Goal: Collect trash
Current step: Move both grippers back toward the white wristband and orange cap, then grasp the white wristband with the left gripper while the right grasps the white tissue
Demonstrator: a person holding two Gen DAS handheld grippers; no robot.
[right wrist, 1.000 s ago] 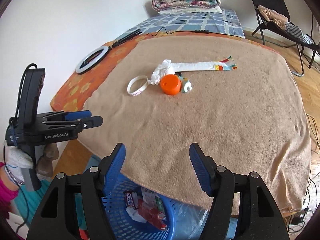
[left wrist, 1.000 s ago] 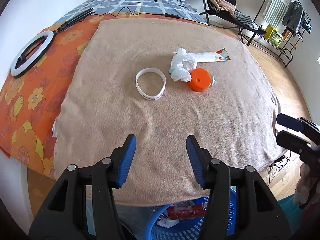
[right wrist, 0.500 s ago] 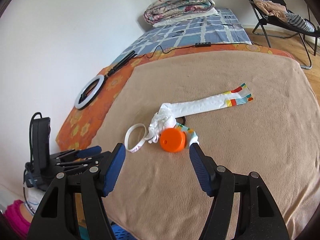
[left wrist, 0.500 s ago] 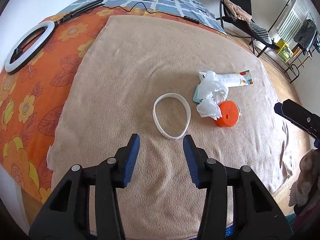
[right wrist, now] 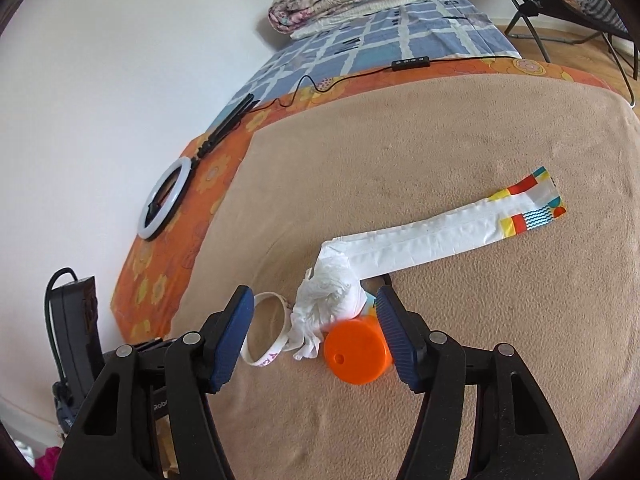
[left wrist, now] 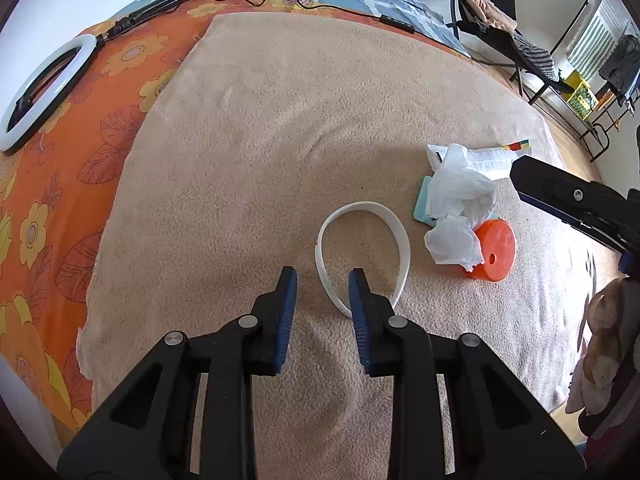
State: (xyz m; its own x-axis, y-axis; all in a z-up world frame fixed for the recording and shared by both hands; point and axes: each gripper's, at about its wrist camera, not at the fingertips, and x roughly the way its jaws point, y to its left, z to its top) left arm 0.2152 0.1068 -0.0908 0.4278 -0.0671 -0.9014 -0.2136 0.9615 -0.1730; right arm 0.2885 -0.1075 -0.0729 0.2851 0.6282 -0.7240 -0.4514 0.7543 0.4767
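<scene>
A bed covered by a tan blanket (left wrist: pixel 280 128) holds a small cluster of rubbish, none of it yet picked up. In the left wrist view, the left tool (left wrist: pixel 322 280) points steeply down at a white plastic ring (left wrist: pixel 403 248); its jaws have just been closing, and the near left rim of the ring sits between the blue pads, which do not appear to press it yet. To the right of the ring lie a crumpled white tissue (left wrist: pixel 460 200), an orange lid (left wrist: pixel 496 250) and a long white wrapper (right wrist: pixel 424 240) with coloured checks at its far end. In the right wrist view, the right tool (right wrist: pixel 314 306) hangs about half open, holding nothing, with the lid and tissue framed between its pads. Judging by this, all 4 pieces remain to be collected; no bin shows now. Pink lettering on the ring is too small to read. The left tool's body, at lower left of the right view, shows a partial word, seemingly "Robo". A ring light (left wrist: pixel 40 92) lies far left on the orange floral sheet (left wrist: pixel 48 200).
</scene>
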